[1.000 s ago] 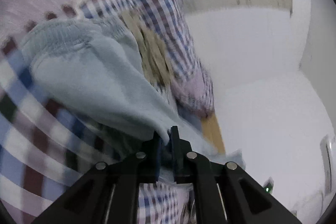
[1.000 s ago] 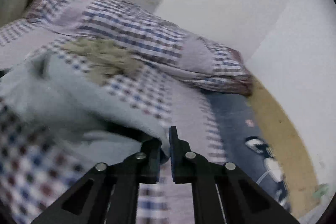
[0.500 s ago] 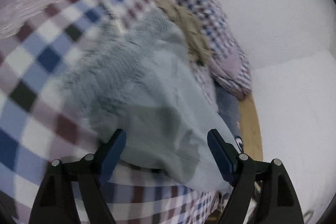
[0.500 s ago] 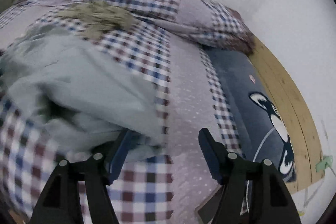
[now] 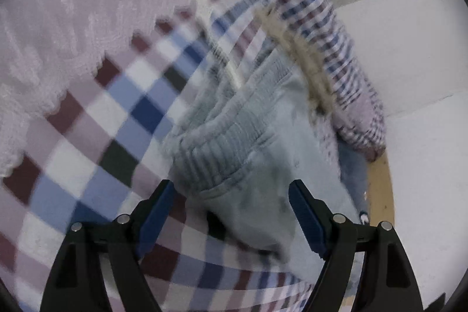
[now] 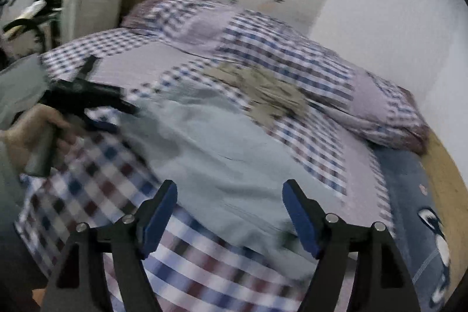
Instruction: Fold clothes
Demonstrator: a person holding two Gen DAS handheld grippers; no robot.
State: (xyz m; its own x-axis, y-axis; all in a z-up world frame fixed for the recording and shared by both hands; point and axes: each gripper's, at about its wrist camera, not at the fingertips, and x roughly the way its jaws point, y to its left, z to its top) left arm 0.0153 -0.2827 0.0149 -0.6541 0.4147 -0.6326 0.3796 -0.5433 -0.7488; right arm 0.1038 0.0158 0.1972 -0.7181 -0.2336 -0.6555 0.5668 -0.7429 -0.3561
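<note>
Both grippers are gaping, gripping nothing. Pale blue-grey trousers (image 5: 263, 165) are lying on the checked bedspread (image 5: 96, 136), ribbed waistband just ahead of your left gripper (image 5: 231, 212), legs running past your right gripper (image 6: 229, 212). Left is sitting nearer. A wall is crowding the bed's far edge.

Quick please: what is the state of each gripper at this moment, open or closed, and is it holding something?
Left gripper: open, holding nothing; the light blue garment lies between its jaws.
Right gripper: open, holding nothing, above the same garment.
</note>
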